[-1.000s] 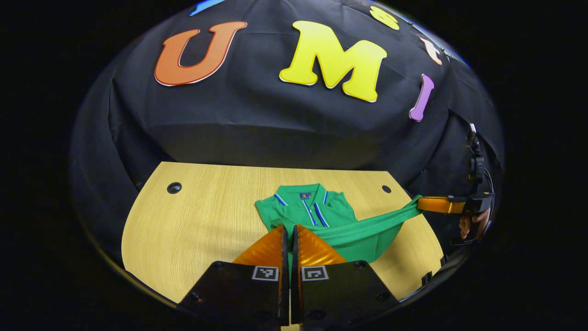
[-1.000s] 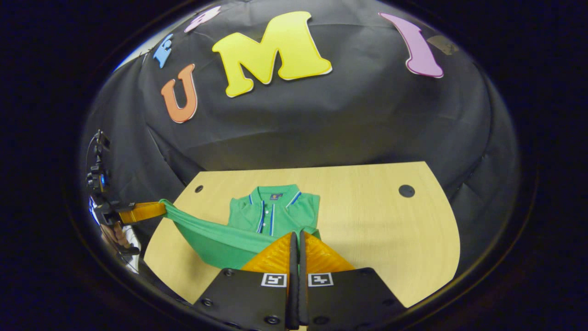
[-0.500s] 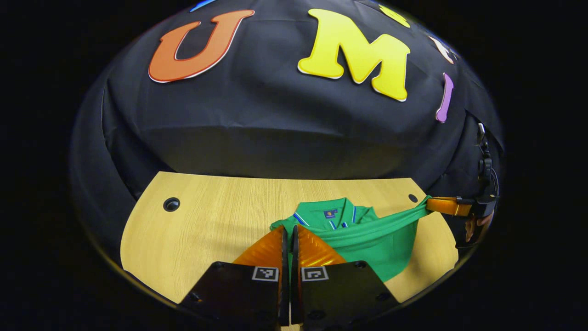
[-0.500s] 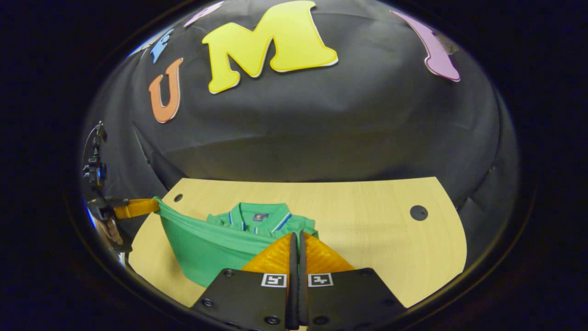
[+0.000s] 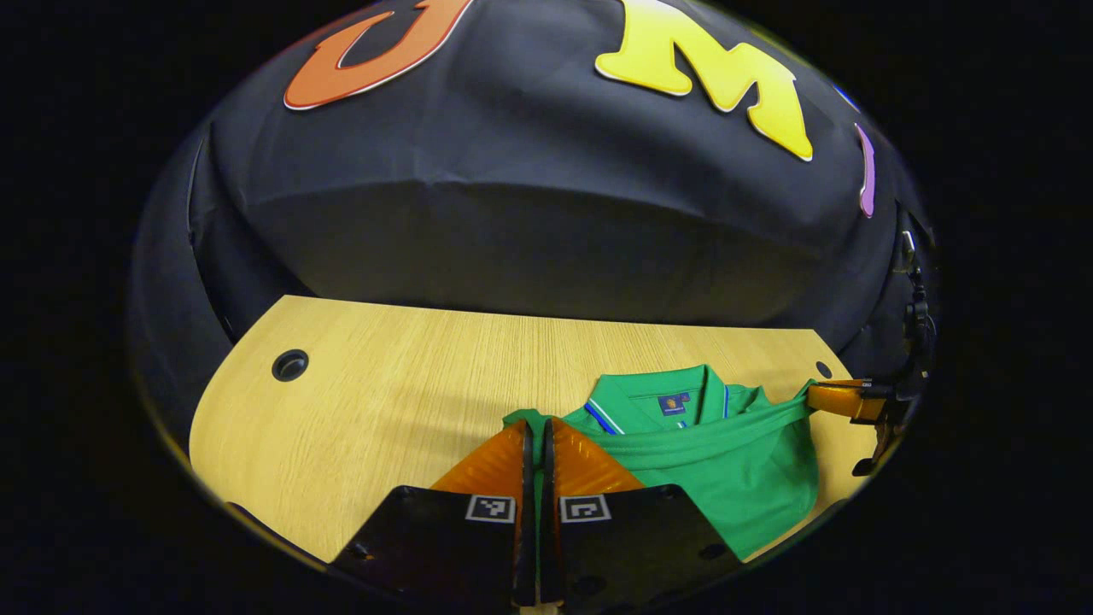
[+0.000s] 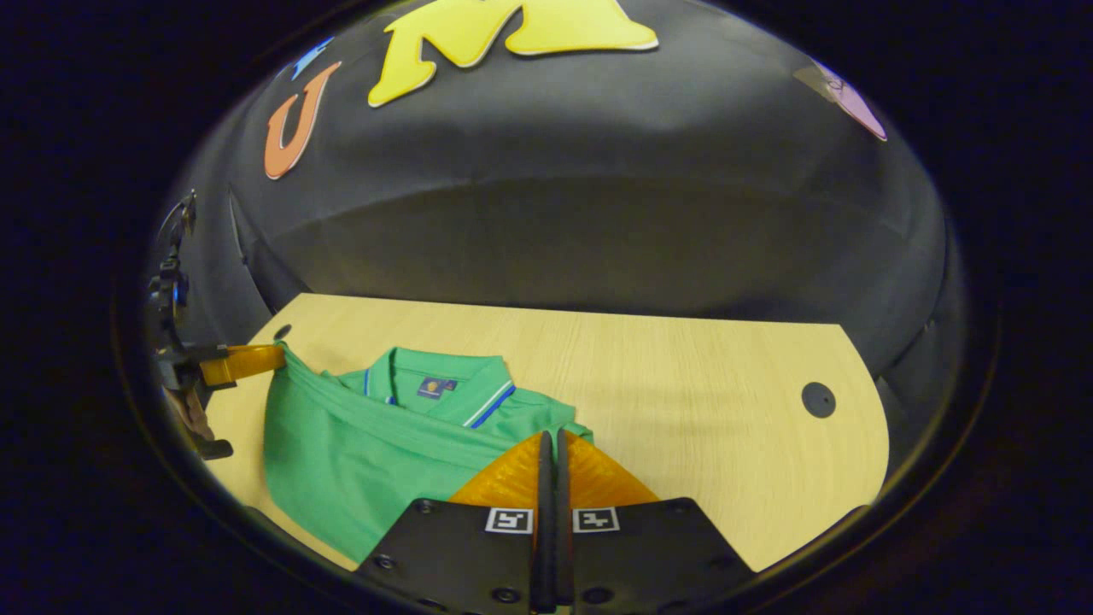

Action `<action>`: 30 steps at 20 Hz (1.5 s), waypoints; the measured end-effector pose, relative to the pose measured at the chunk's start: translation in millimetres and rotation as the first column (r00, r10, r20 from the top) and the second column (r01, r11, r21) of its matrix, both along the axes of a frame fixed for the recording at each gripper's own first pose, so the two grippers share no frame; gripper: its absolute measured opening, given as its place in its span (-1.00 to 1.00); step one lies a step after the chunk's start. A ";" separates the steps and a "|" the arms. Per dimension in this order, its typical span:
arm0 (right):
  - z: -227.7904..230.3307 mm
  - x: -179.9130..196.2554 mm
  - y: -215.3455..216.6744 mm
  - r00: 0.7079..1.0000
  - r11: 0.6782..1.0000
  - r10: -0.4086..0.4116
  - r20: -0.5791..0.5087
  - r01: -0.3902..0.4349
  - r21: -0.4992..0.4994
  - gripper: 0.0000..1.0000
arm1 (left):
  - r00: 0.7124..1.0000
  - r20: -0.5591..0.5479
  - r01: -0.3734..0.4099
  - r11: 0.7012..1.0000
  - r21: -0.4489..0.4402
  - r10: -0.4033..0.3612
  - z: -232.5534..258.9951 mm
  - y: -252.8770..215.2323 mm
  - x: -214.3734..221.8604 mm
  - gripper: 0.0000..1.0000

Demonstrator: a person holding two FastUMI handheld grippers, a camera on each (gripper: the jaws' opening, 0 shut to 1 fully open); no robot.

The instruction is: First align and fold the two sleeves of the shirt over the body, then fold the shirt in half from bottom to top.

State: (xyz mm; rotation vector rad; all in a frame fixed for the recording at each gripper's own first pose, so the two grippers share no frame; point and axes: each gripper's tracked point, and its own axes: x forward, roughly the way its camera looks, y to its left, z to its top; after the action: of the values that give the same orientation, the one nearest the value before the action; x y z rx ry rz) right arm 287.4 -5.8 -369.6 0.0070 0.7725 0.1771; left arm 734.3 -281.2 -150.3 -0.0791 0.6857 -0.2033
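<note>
A green polo shirt (image 5: 717,457) with blue-and-white collar stripes lies on the wooden table (image 5: 410,384), its bottom hem lifted and carried up to just below the collar (image 5: 662,395). My left gripper (image 5: 536,427) is shut on one corner of that hem. In the same view the right gripper (image 5: 824,397) pinches the other hem corner at the far right. In the right gripper view the shirt (image 6: 359,444) spreads left of my right gripper (image 6: 553,437), which is shut on the hem, and the left gripper (image 6: 256,360) holds the far corner. The hem runs taut between them.
The table (image 6: 683,410) has round cable holes (image 5: 290,366) (image 6: 818,399) near its back corners and another (image 5: 822,369) beside the shirt. Black cloth wall stands close behind the table. Bare wood stretches left of the shirt in the left gripper view.
Both grippers have carried the hem forward and down, from mid-body up to the collar. The shirt's buttoned front is now covered by the folded lower half.
</note>
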 end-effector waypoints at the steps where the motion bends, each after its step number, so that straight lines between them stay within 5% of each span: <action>1: -8.4 3.4 -1.3 1.000 1.000 -0.001 -0.002 0.001 -0.023 -1.00 | 1.000 -0.008 -0.005 1.000 -0.008 0.005 -5.5 -2.6 0.7 -0.88; 7: -27.4 10.0 -0.3 1.000 0.994 0.005 -0.002 -0.005 -0.108 -1.00 | 0.999 -0.044 -0.011 1.000 0.001 0.011 -25.8 -10.4 0.2 -0.60; 8: -25.9 9.4 1.8 1.000 0.995 0.005 -0.004 -0.005 -0.099 -0.82 | 0.998 -0.056 -0.007 1.000 0.010 0.007 -26.9 -12.4 -2.5 -0.39; 9: -22.0 7.9 4.6 1.000 0.996 0.005 -0.001 -0.006 -0.084 -0.78 | 0.998 -0.060 -0.008 1.000 0.009 0.009 -25.9 -13.6 -3.6 -0.46; 10: -16.8 8.0 5.3 1.000 0.997 0.004 0.006 -0.004 -0.073 -0.52 | 0.998 -0.059 -0.014 1.000 -0.001 0.014 -22.6 -15.1 -4.1 0.41; 13: 11.0 8.0 4.6 0.998 0.998 -0.010 0.059 0.014 -0.064 0.26 | 0.997 -0.049 -0.052 0.999 0.004 0.052 -9.5 -11.0 -9.8 0.73; 14: 22.6 7.5 2.8 0.996 0.998 -0.023 0.081 0.029 -0.064 0.51 | 0.997 -0.048 -0.061 0.998 0.007 0.061 -1.2 -9.0 -14.8 0.99; 15: 34.9 5.3 1.4 0.994 0.997 -0.039 0.102 0.046 -0.059 0.77 | 0.997 -0.039 -0.072 0.997 0.012 0.072 8.0 -6.1 -18.7 0.99; 17: 62.5 -5.2 0.8 0.990 0.997 -0.052 0.133 0.058 -0.043 0.84 | 0.996 -0.003 -0.090 0.996 0.006 0.090 32.8 -4.1 -25.0 0.99; 18: 75.7 -12.5 0.3 0.987 0.998 -0.052 0.151 0.059 -0.039 0.72 | 0.995 0.019 -0.098 0.995 -0.004 0.098 50.0 -2.7 -30.1 0.99; 20: 103.8 -30.1 -4.9 0.979 0.997 -0.062 0.193 0.071 -0.043 0.84 | 0.992 0.071 -0.106 0.994 -0.024 0.107 88.4 -2.7 -42.9 0.99; 24: 162.6 -85.4 -10.1 0.958 0.996 -0.082 0.275 0.084 0.005 0.72 | 0.979 0.175 -0.099 0.994 -0.056 0.107 172.9 -7.6 -85.4 0.98; 25: 177.4 -103.0 -13.0 0.951 0.997 -0.079 0.298 0.083 0.001 0.84 | 0.974 0.201 -0.097 0.993 -0.066 0.109 193.0 -10.4 -100.5 0.98; 28: 223.3 -157.0 -12.5 0.925 0.997 -0.069 0.374 0.073 0.003 0.72 | 0.944 0.308 -0.094 0.992 -0.079 0.114 253.1 -14.4 -152.1 0.98; 30: 258.5 -188.0 -8.9 0.893 0.997 -0.071 0.443 0.071 0.016 0.84 | 0.921 0.374 -0.090 0.994 -0.068 0.108 285.5 -19.4 -187.5 0.97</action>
State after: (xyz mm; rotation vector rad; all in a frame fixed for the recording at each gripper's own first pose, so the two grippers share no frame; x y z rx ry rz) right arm 99.3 -14.7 -111.2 -0.0054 0.3129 0.1024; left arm 546.8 -300.6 135.1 -0.1181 0.2902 -0.1324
